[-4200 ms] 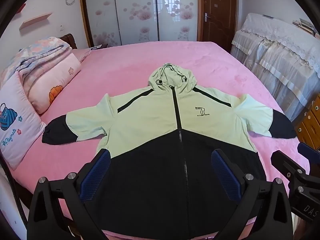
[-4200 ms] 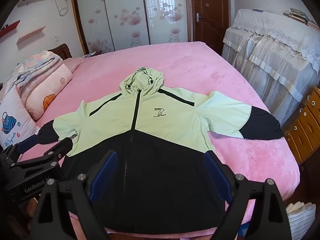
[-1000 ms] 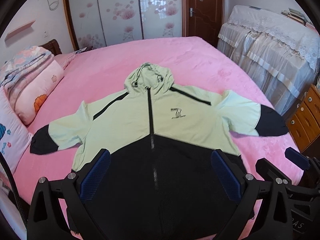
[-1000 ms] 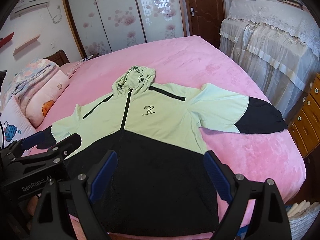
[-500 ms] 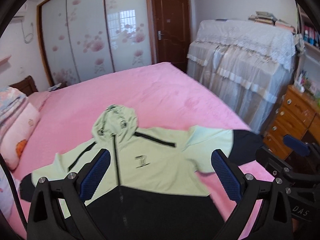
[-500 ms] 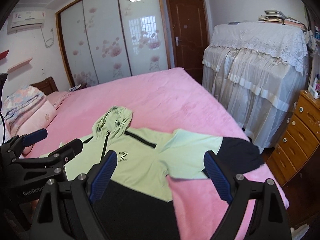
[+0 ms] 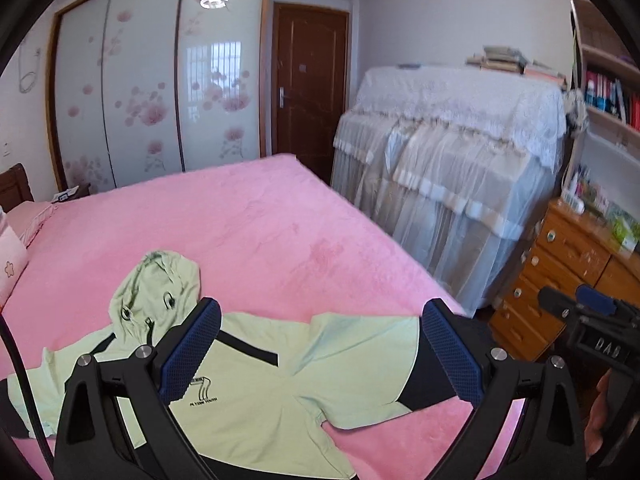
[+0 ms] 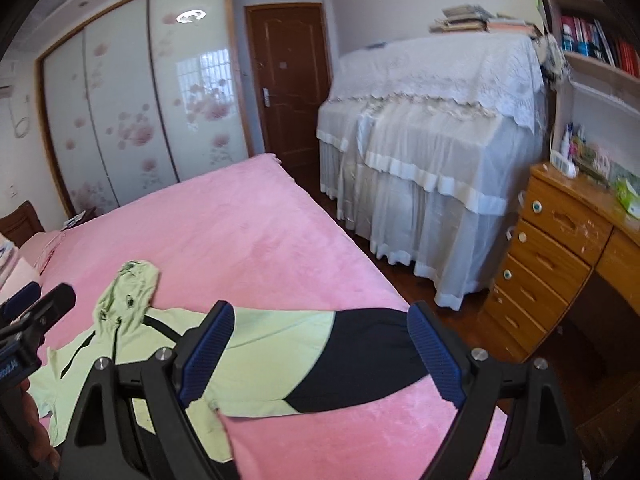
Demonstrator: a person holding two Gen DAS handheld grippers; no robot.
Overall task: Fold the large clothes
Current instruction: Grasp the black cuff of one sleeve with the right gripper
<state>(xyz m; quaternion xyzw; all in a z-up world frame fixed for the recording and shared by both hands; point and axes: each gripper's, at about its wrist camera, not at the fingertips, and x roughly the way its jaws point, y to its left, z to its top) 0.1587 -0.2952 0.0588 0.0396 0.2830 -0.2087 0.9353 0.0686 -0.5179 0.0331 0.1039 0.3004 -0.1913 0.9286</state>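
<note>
The green and black hooded jacket lies flat on the pink bed, one sleeve reaching toward the bed's side edge. The left gripper and the right gripper both hang above it, jaws spread wide, holding nothing.

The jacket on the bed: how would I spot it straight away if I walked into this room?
Look at the big pink bed that fills the room. Spread flat near its foot lies the jacket, front up and zipped, with its hood pointing toward the wardrobe. It is pale green with black cuffs, unlike the pink bedding around it.
</note>
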